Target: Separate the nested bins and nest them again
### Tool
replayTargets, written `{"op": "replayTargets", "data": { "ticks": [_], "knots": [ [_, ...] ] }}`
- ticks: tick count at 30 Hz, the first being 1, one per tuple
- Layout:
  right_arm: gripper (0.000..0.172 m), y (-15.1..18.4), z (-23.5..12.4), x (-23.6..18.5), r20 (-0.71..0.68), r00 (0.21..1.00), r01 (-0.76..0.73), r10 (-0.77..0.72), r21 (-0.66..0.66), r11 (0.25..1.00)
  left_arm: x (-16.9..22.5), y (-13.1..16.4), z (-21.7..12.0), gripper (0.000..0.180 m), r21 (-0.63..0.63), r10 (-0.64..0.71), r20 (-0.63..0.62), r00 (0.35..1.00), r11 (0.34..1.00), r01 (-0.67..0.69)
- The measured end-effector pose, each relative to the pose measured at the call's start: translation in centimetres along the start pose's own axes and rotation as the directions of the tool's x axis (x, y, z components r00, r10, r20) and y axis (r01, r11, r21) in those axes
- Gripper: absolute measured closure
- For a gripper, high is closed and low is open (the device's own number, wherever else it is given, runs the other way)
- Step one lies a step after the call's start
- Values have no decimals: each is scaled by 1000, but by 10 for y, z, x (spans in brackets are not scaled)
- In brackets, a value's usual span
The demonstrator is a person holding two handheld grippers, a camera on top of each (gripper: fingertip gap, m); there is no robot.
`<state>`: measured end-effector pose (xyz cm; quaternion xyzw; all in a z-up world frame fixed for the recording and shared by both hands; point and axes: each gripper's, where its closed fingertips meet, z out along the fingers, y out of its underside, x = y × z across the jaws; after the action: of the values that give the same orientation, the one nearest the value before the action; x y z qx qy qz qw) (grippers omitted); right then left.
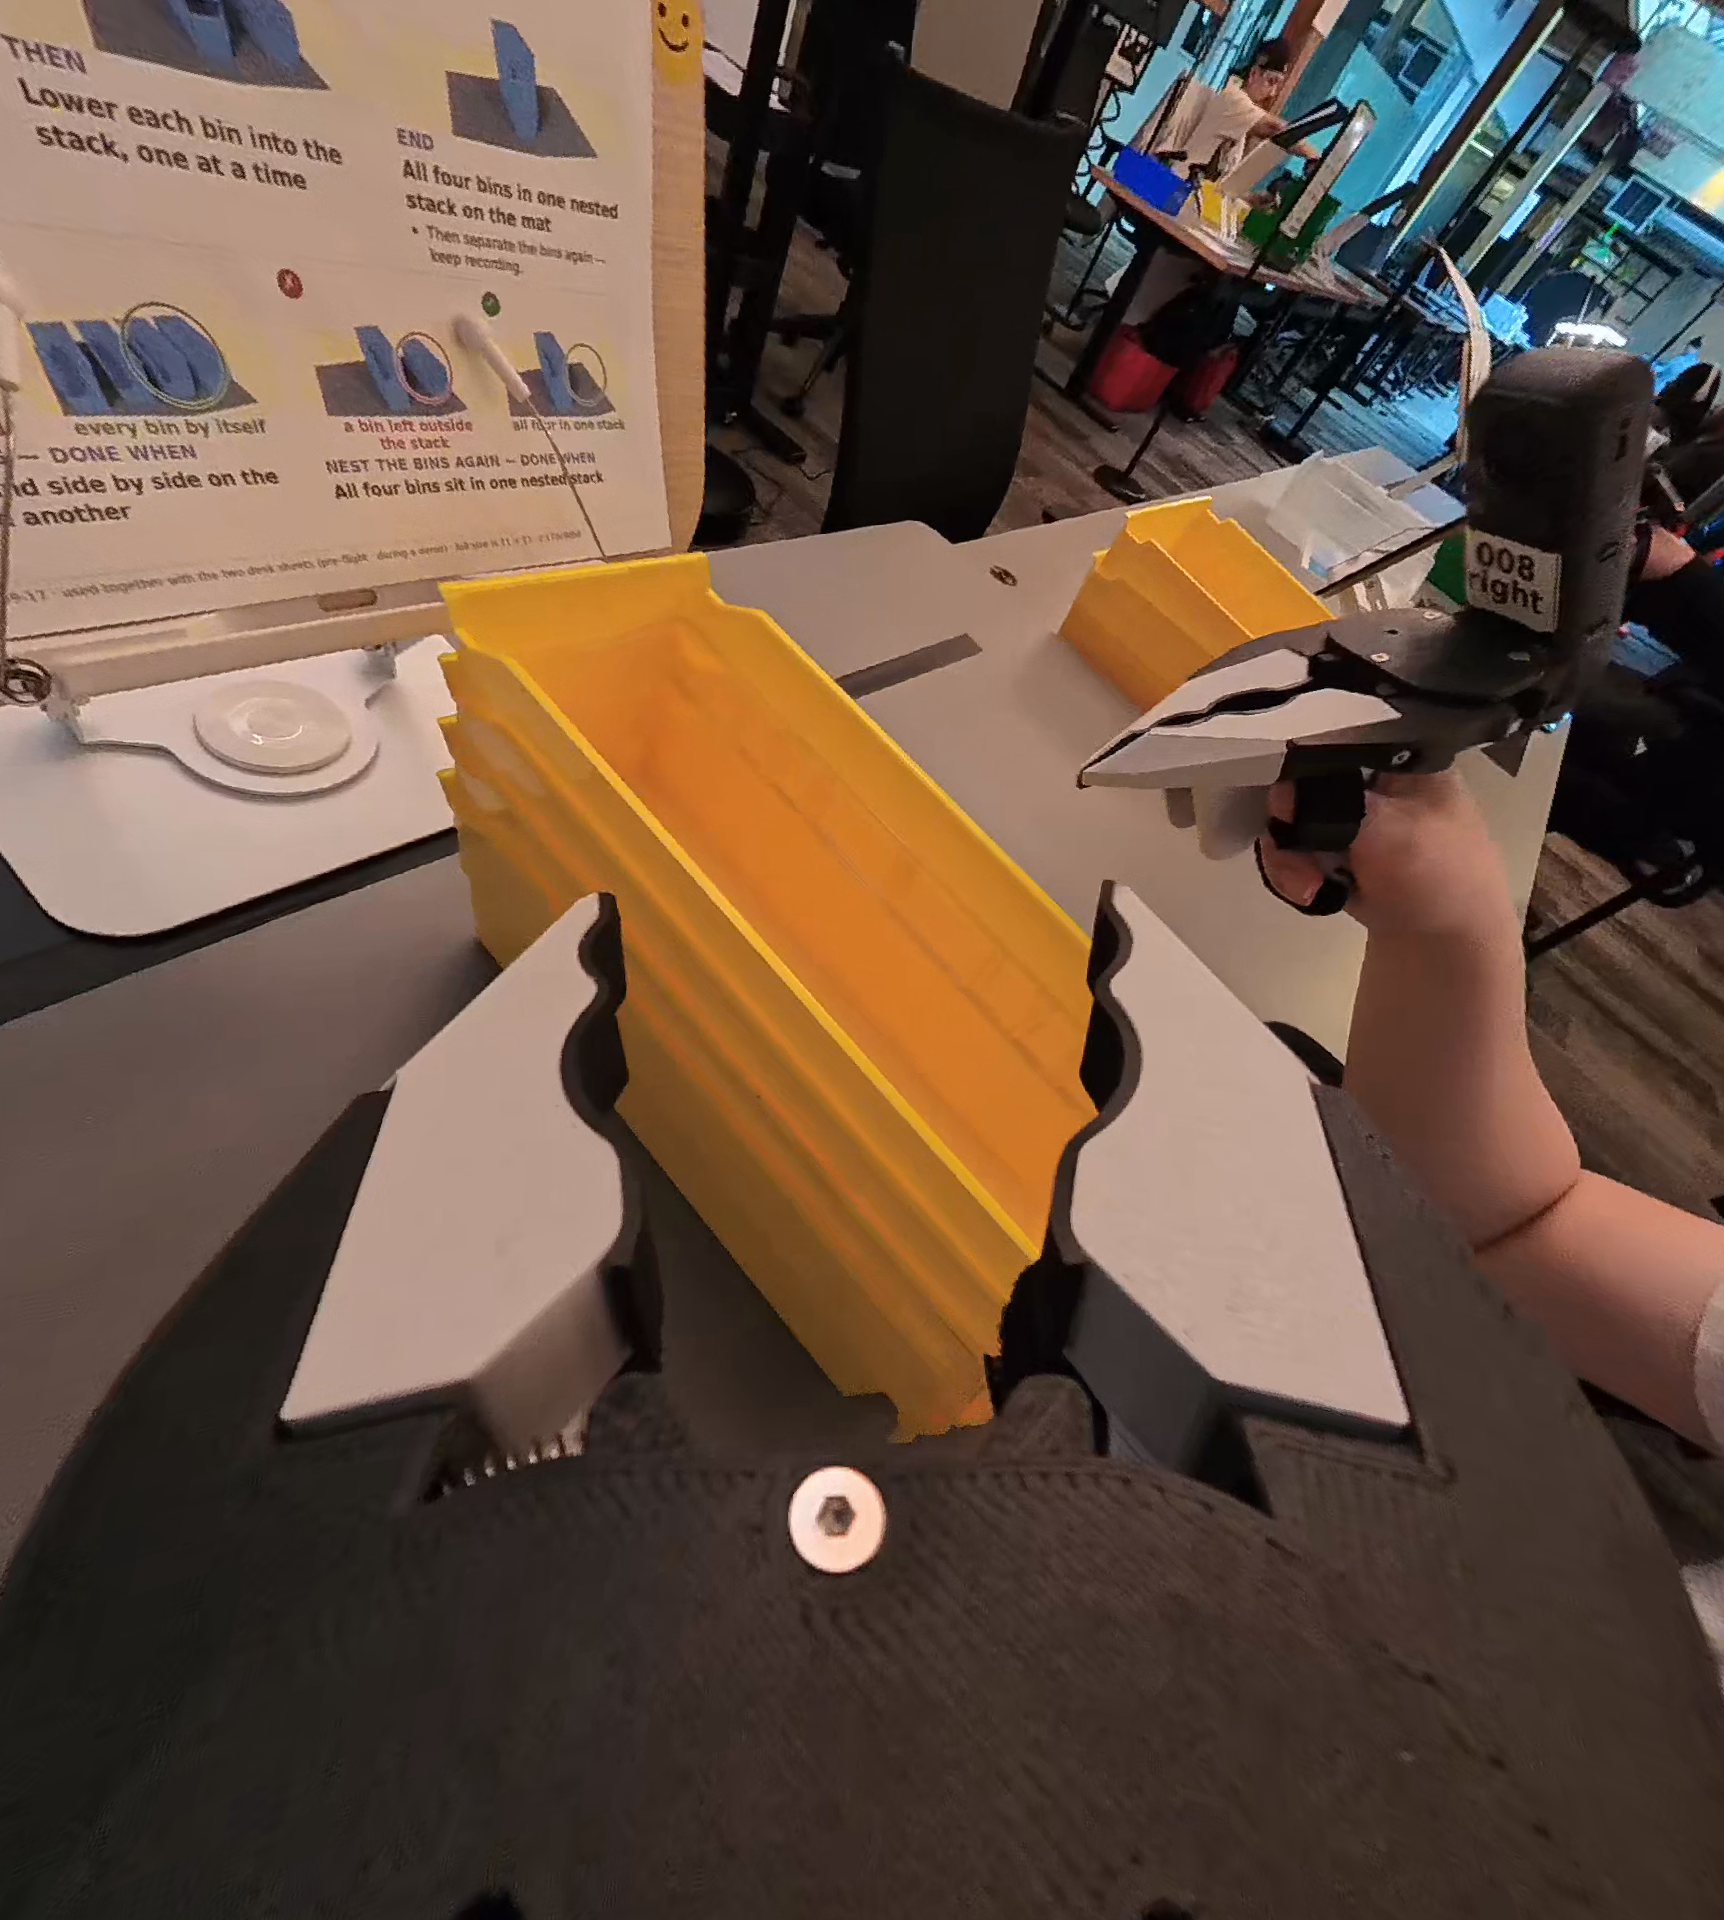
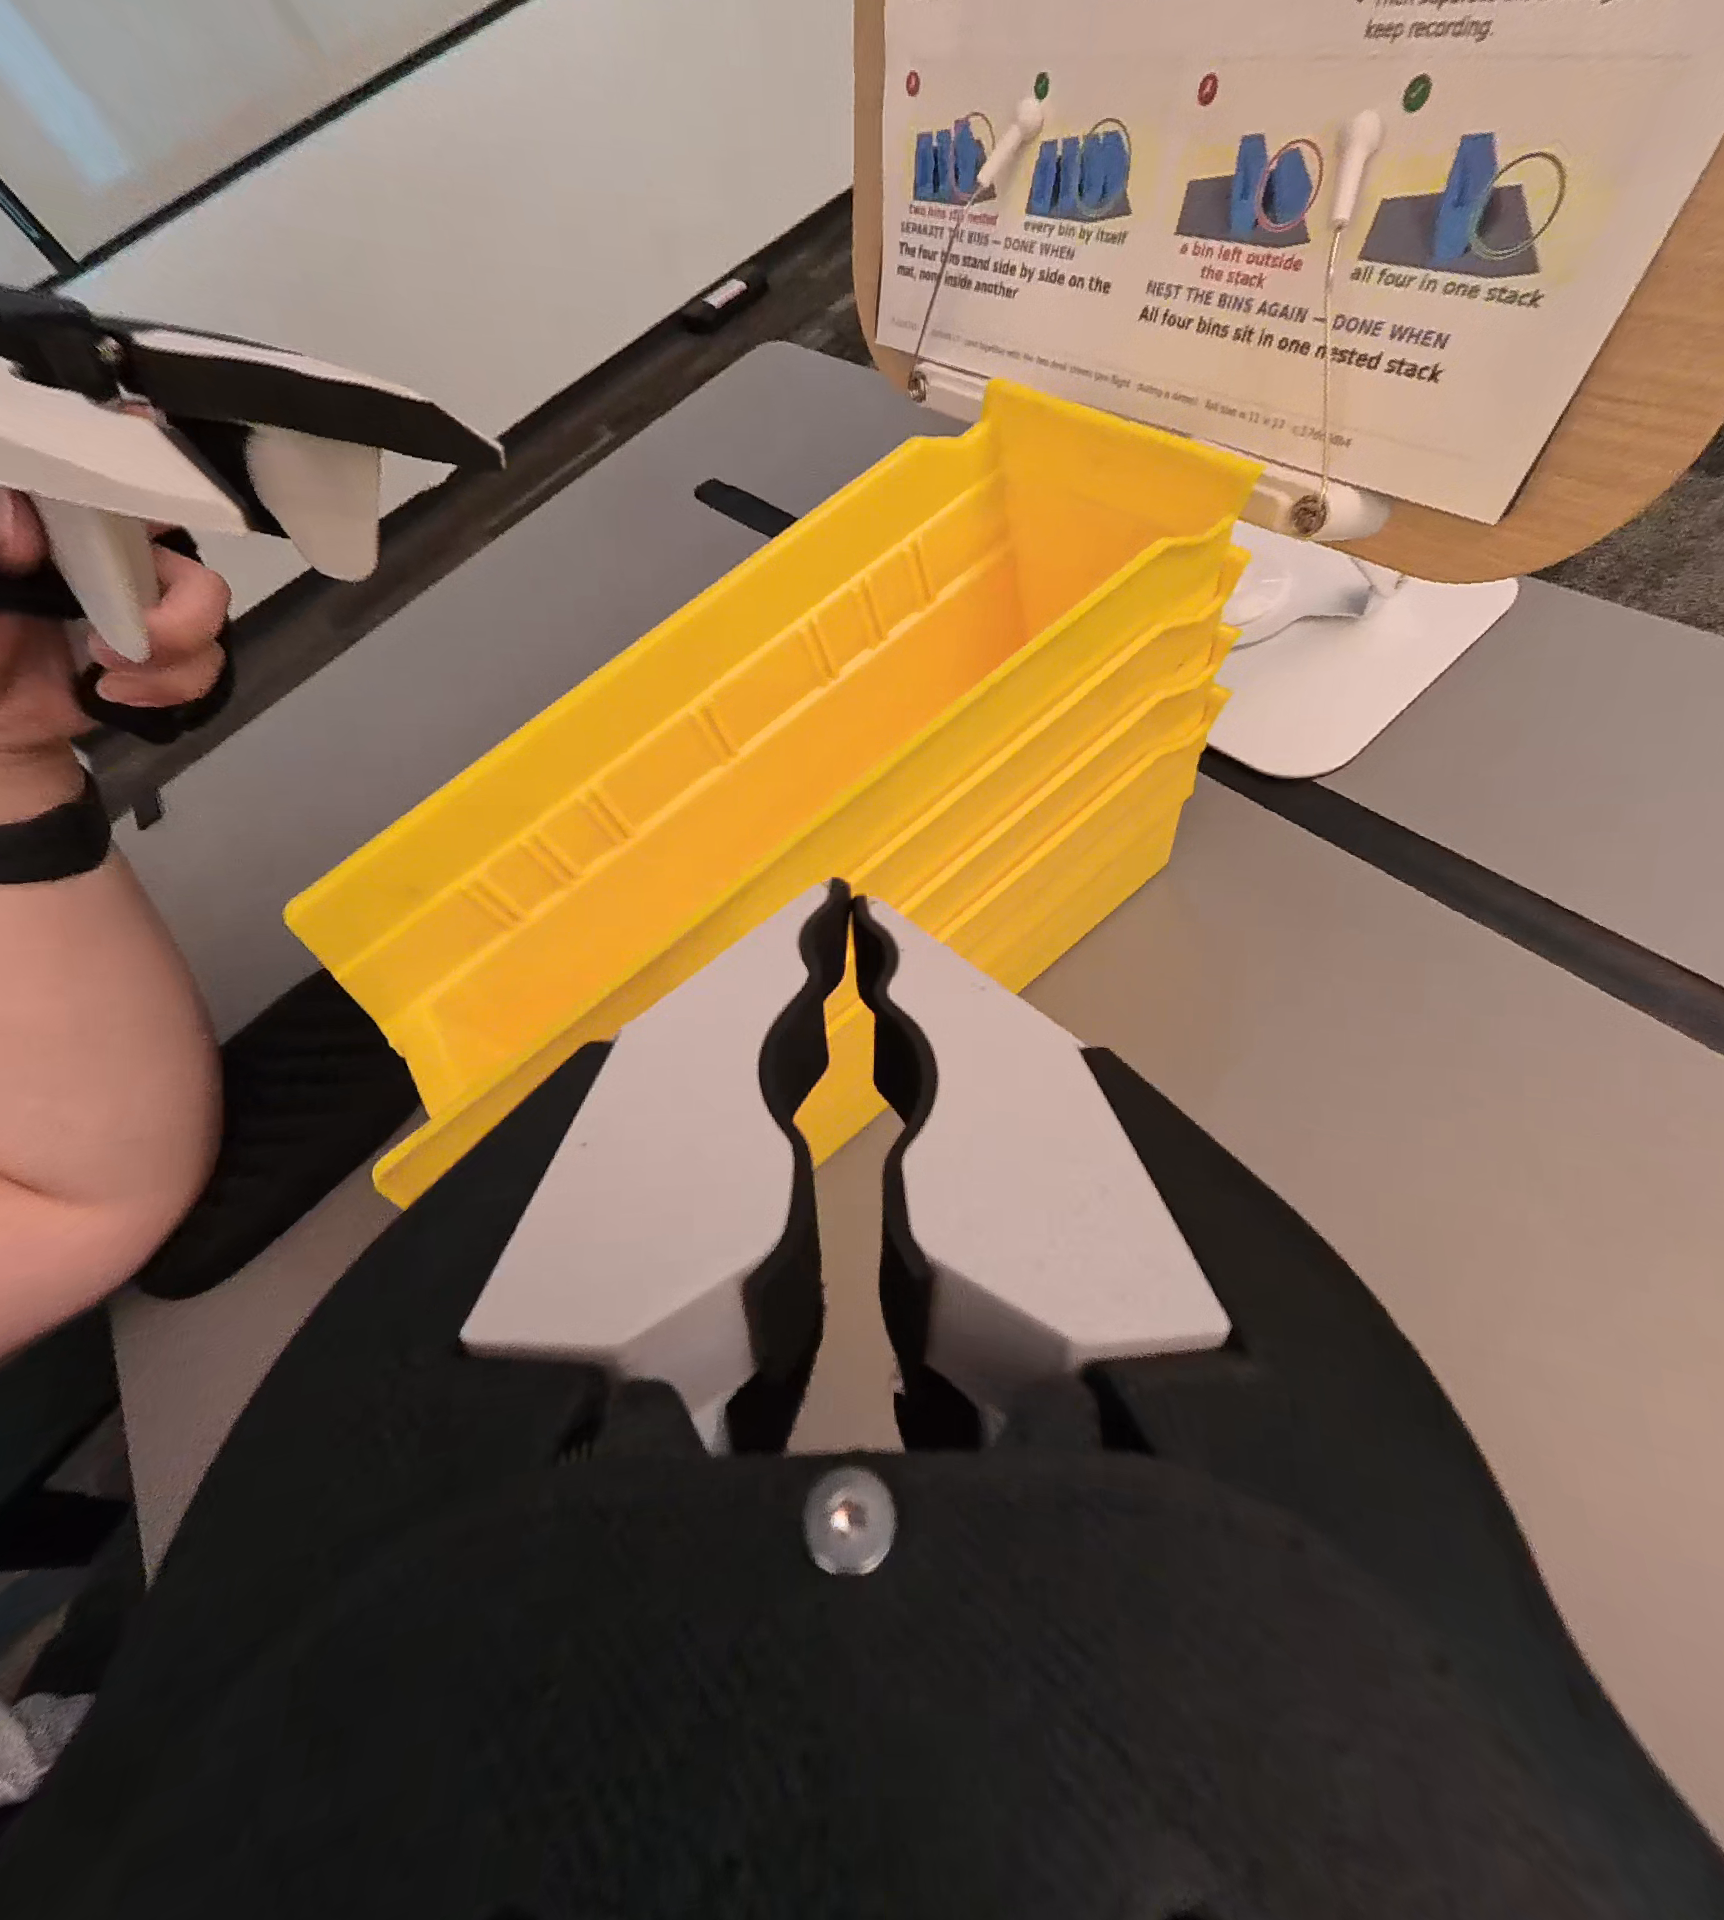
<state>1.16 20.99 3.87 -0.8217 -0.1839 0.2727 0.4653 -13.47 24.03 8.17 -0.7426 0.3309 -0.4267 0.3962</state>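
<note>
On a grey table (image 2: 1460,1039) in an open office, nested yellow bins (image 2: 733,748); left gripper (image 1: 853,997) wide, right gripper (image 2: 850,914) closed, empty.

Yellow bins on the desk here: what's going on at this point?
A person holds a two-finger gripper in each hand over a stack of nested yellow plastic bins on the grey table. The left gripper is open, hovering at the near end of the stack, its fingers not pressing on it. The right gripper is shut on nothing, beside the stack's long wall. All the bins in this stack are nested; none has been lifted out.
</note>
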Motion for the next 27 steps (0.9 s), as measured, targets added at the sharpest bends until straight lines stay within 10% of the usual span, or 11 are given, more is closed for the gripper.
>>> {"op": "replayTargets", "data": {
  "ticks": [14, 27],
  "knots": [
    [134, 17, 0, -14, 29, 985, -168, 173, -117, 979, 6, 1, 8, 97, -15, 66, 54, 996, 998, -65],
    [124, -4, 54, -16, -426, 898, -346, 114, -521, 780, 23, -10, -21, 88, 49, 96, 49, 994, 994, -98]
  ]
}}
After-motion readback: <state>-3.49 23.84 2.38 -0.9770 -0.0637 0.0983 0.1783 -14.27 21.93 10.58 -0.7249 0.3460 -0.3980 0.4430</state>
